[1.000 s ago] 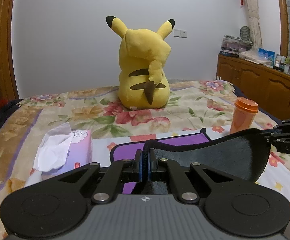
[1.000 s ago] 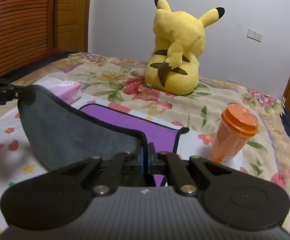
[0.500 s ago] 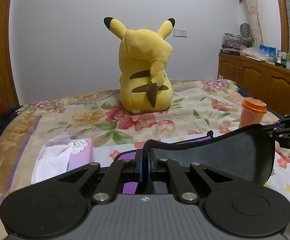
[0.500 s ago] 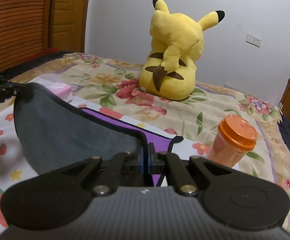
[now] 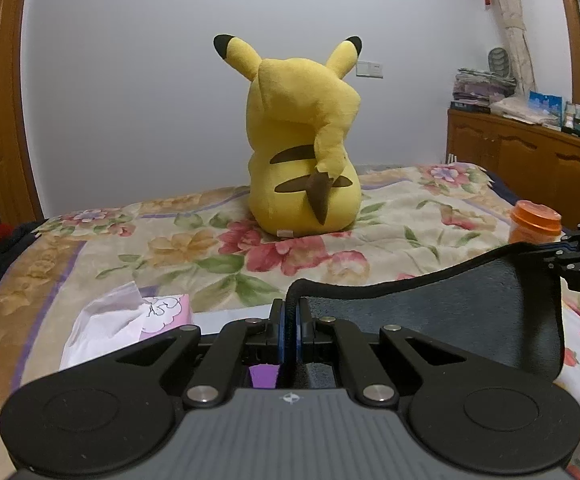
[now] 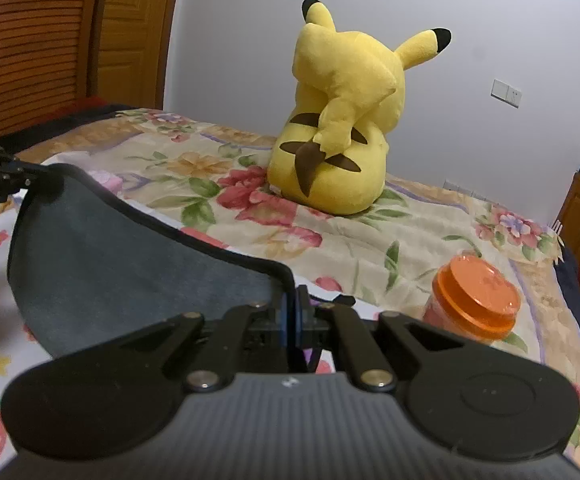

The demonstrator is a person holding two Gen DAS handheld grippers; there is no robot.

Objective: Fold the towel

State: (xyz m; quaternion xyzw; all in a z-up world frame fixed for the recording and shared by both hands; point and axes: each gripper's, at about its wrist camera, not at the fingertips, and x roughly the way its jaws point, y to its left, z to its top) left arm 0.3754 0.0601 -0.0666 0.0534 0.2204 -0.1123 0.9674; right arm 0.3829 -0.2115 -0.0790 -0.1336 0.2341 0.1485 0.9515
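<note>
The towel is dark grey on the side facing me, with a black hem and a purple other face. My left gripper is shut on one corner of it. My right gripper is shut on the other corner, and it shows at the right edge of the left wrist view. The towel hangs stretched between the two grippers, lifted above the bed. A sliver of purple shows under the left jaws. The left gripper also shows at the left edge of the right wrist view.
A yellow plush toy sits on the flowered bed cover ahead. A pink tissue box lies on the left. An orange-lidded jar stands on the right. A wooden cabinet is at far right.
Both grippers have risen and moved forward with the towel. The purple face seen lying on the bed earlier is now hidden behind the raised grey side.
</note>
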